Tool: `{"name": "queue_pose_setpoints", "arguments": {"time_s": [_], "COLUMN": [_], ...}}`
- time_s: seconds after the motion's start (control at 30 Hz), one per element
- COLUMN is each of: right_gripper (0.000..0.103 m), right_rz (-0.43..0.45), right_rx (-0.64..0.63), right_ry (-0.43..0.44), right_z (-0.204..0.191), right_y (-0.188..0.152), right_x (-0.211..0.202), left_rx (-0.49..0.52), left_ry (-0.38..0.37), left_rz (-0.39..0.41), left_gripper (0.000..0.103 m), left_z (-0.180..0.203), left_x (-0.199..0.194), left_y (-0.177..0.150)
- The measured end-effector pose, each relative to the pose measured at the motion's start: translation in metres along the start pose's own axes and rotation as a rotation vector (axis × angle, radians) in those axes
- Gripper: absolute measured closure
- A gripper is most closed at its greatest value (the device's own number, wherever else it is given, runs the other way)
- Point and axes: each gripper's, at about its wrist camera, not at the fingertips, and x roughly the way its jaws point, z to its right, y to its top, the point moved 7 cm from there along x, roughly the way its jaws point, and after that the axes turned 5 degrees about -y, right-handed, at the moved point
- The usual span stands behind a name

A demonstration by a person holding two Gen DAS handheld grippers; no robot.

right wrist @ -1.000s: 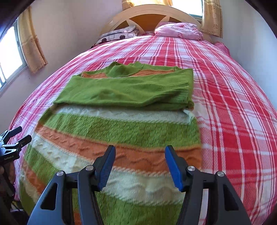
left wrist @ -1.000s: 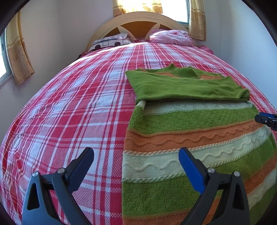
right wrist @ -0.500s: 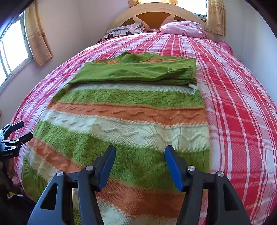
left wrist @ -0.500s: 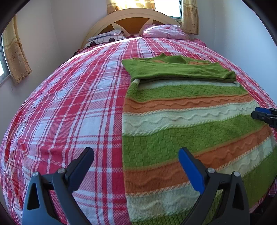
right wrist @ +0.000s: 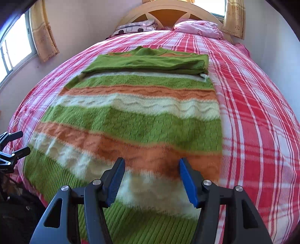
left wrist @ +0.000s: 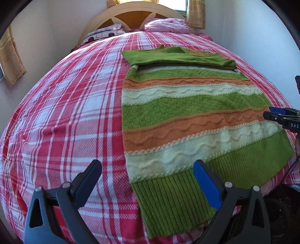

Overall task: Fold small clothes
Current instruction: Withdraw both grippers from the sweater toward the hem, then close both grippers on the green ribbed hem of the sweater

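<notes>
From the left wrist view, the left tool (left wrist: 146, 174) hangs wide apart and empty over the near end of the bed (left wrist: 61, 116). The striped sweater (left wrist: 187, 116) lies flat ahead, its long axis running straight away from the tool toward the headboard (left wrist: 131, 15), sleeves already folded across the far end. Its ribbed hem (left wrist: 178, 197) sits just ahead and below the tool's right-hand finger, with the hem's left corner between the two fingers. The right tool (left wrist: 270, 113) shows at the far right edge, beside the sweater's right side; its spread cannot be told here.

From the right wrist view, the right tool (right wrist: 151, 180) is wide and empty, directly over the hem (right wrist: 150, 221), the sweater (right wrist: 140, 122) stretching forward along the same axis. The left tool (right wrist: 17, 142) sits at the left, just off the hem's left corner. Each tool looks nearest its own hem corner, so a lift-and-fold away from the tools seems next.
</notes>
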Motion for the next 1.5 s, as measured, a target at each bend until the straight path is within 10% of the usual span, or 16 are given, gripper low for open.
{"name": "queue_pose_setpoints", "arguments": {"time_s": [0.8, 0.93, 1.27, 1.37, 1.5], "right_gripper": [0.042, 0.042, 0.042, 0.042, 0.042], "right_rz": [0.005, 0.004, 0.009, 0.008, 0.01], "right_rx": [0.03, 0.053, 0.108, 0.122, 0.13], "right_ry": [-0.068, -0.072, -0.095, -0.106, -0.103], "right_z": [0.013, 0.02, 0.039, 0.044, 0.045], "right_y": [-0.061, -0.068, -0.082, -0.086, -0.088], "right_x": [-0.038, -0.043, -0.056, -0.06, -0.062], "left_rx": [-0.12, -0.12, -0.159, -0.132, -0.098], "left_ry": [-0.121, -0.142, -0.144, -0.162, -0.151], "left_rz": [-0.088, -0.095, -0.114, -0.103, -0.081], "left_gripper": [0.043, 0.069, 0.064, 0.091, 0.092], "left_z": [-0.004, -0.001, -0.006, -0.001, 0.003], "left_x": [-0.007, -0.008, -0.003, -0.005, -0.009], "left_y": [-0.04, -0.044, -0.048, -0.047, -0.045]}}
